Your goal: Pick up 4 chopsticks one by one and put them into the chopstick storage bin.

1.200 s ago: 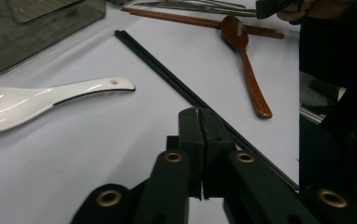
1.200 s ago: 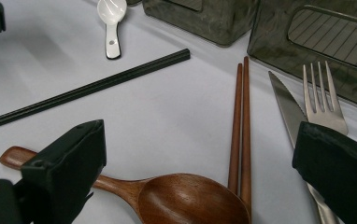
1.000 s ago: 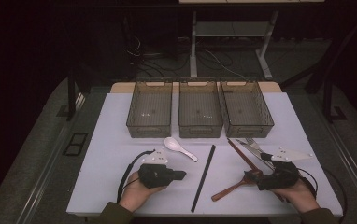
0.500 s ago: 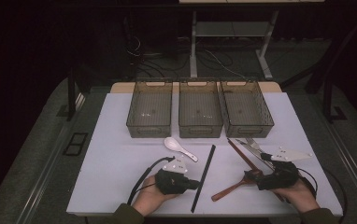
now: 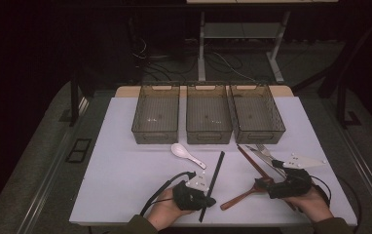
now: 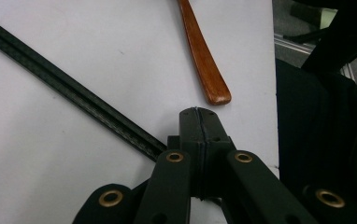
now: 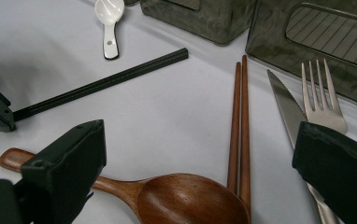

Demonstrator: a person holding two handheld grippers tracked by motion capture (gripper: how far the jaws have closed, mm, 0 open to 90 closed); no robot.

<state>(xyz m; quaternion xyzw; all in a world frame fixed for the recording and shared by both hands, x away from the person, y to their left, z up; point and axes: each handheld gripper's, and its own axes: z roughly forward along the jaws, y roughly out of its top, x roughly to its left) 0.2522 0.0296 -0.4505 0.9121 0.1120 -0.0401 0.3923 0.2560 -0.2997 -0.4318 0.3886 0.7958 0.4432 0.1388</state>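
My left gripper (image 5: 204, 199) (image 6: 200, 115) is shut, jaws pressed together, lying over the near end of the black chopsticks (image 5: 213, 181) (image 6: 64, 86) at the table's front; nothing shows between the jaws. Just beyond its tips lies the handle end of a wooden spoon (image 6: 203, 60) (image 5: 240, 197). My right gripper (image 5: 270, 181) (image 7: 197, 140) is open wide, its jaws either side of the wooden spoon's bowl (image 7: 186, 200) and the brown chopsticks (image 7: 240, 121) (image 5: 251, 162). A knife (image 7: 283, 100) and fork (image 7: 322, 100) lie by its right jaw. A white ceramic spoon (image 5: 184, 153) (image 7: 109, 18) lies mid-table.
Three dark mesh bins (image 5: 157, 114) (image 5: 208, 114) (image 5: 257, 114) stand side by side at the back of the white table (image 5: 120, 165). The table's front edge is close behind both hands. A dark floor with cables lies beyond.
My left gripper has moved right and slightly nearer, from open table onto the near end of the black chopsticks. The right gripper has stayed where it was.
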